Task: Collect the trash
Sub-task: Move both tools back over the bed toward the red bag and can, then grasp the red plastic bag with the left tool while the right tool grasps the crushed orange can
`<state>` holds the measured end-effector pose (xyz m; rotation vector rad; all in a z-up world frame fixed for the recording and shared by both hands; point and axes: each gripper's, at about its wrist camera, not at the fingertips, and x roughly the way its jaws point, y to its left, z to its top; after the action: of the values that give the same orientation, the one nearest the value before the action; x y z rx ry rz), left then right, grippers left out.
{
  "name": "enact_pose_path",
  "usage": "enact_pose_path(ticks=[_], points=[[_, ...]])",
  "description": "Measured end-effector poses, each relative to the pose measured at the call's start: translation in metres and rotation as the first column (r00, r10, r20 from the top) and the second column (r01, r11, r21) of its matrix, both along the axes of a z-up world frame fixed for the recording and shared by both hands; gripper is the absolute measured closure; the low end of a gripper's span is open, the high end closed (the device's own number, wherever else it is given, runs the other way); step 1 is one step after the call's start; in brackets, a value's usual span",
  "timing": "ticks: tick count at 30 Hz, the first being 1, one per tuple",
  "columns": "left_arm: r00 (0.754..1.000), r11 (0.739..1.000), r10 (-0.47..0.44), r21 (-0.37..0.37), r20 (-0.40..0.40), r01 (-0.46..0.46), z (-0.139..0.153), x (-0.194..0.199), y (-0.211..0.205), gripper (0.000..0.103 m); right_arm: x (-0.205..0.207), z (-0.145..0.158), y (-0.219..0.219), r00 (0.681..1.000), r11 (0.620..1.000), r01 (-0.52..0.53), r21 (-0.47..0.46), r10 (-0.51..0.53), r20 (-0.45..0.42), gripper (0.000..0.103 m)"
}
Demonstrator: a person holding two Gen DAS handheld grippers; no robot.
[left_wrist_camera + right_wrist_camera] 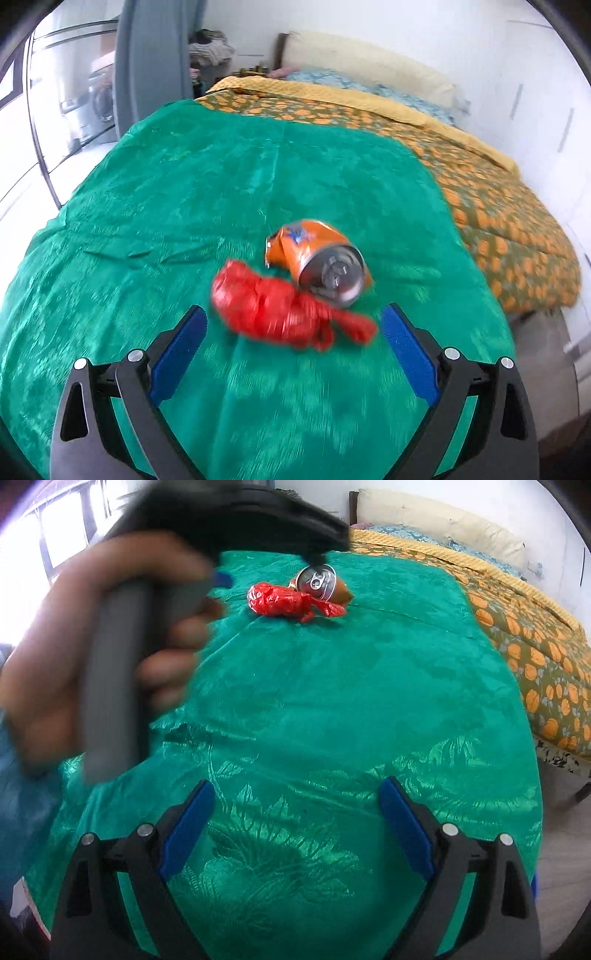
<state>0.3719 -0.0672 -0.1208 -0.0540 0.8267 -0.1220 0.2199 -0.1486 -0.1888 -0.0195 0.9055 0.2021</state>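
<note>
The left gripper (293, 321) hangs spread wide just before the crumpled red wrapper (284, 314), which touches the crushed orange can (317, 262) on the green bedspread (184, 192); the right gripper (297, 797), also spread and empty, sits well short of the wrapper.

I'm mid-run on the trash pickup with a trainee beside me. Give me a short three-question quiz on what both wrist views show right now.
1. True or false: the left tool is already clamped on the red plastic bag.
2. Multiple choice: the crushed orange can is A) standing upright, B) lying on its side on the green bedspread, C) held in the right tool.
3. Fill in: in the right wrist view, the hand at left grips the other tool's ____.

Key:
1. False; its jaws stand open and the bag lies ahead of them.
2. B.
3. Handle.
</note>
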Motion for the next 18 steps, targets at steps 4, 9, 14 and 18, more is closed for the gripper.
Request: enact_pose_path(ticks=[4, 9, 14, 18], points=[[0.999, 0.993, 0.037, 0.109, -0.021, -0.035, -0.017, 0.018, -0.01, 0.009, 0.0, 0.0, 0.001, 1.0, 1.0, -0.001, -0.006, 0.001, -0.002, 0.014], [0.998, 0.985, -0.002, 0.169, -0.061, 0.012, -0.026, 0.005, 0.019, 0.009, -0.003, 0.0, -0.004, 1.0, 1.0, 0.0, 0.031, 0.0, 0.003, 0.014], [0.998, 0.963, -0.024, 0.268, -0.053, 0.038, -0.021, -0.015, 0.071, 0.008, 0.0, 0.0, -0.008, 1.0, 0.999, 0.001, 0.047, -0.001, 0.006, 0.014], [0.995, 0.982, -0.087, 0.163, -0.057, 0.095, -0.011, -0.022, 0.093, 0.008, 0.0, 0.001, -0.007, 1.0, 0.999, 0.0, 0.043, -0.001, 0.006, 0.014]])
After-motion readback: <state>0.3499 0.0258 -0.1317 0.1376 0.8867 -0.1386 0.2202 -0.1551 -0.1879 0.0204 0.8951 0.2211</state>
